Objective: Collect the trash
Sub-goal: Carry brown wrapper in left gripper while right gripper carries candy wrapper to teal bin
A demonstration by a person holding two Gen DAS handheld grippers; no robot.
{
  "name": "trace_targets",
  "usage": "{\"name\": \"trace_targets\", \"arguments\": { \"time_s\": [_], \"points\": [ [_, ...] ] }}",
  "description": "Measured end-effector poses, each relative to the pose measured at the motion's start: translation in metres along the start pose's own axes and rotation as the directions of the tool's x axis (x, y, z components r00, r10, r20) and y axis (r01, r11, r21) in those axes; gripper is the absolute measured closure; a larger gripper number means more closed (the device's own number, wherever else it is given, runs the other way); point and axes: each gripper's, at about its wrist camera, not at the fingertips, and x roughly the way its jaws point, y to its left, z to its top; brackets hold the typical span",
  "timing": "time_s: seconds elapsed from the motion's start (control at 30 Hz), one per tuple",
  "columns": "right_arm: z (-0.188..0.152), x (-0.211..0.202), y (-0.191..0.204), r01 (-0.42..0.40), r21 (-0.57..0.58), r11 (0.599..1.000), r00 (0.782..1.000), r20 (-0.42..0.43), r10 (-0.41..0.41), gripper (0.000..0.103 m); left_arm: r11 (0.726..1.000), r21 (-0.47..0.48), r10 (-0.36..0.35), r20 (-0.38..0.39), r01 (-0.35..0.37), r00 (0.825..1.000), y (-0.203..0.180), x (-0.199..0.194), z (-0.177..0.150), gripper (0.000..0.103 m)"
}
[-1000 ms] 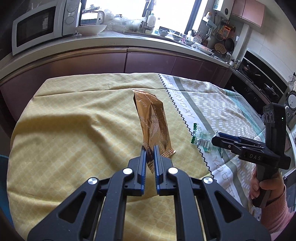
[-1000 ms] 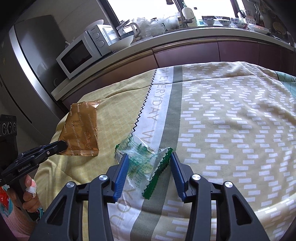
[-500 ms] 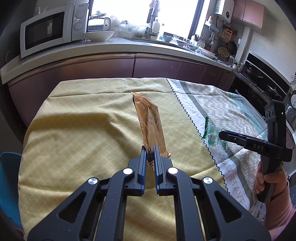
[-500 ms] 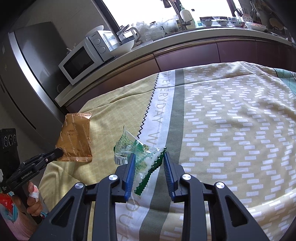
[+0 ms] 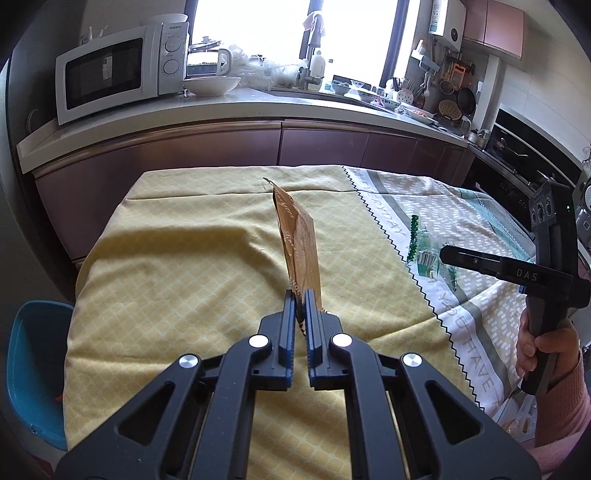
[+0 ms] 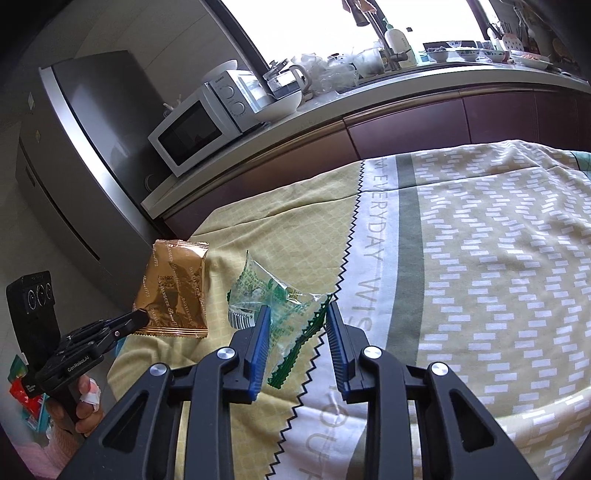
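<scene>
I have both pieces of trash lifted off the tablecloth (image 5: 177,258): left tongs (image 5: 301,306) pinched tight on the brown wrapper (image 5: 301,243), right tongs (image 6: 295,325) part-closed around the green wrapper (image 6: 280,306). Next I need a bin; none visible.

Bright daylight from blown-out window (image 5: 295,33), soft shadows on tablecloth (image 5: 207,258), sharp focus — fisheye bending, dark corners.

The brown wrapper (image 6: 173,290) hangs above the table's left part, just left of the clear wrapper (image 6: 275,301), both over the tablecloth (image 6: 480,258). Behind the table runs the counter (image 5: 229,105), bearing the microwave (image 5: 118,70) with a bowl (image 5: 212,85) to its right.
</scene>
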Motion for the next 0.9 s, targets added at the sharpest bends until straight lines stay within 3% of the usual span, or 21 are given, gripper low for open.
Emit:
{"name": "trace_targets", "arguments": {
  "time_s": [0.9],
  "points": [
    [0.0,0.021,0.054,-0.137,-0.038,0.99,0.99,-0.026,0.136,0.074,0.998,0.004,0.067,0.091,-0.068,0.994,0.037,-0.073,-0.012,0.101]
  ]
}}
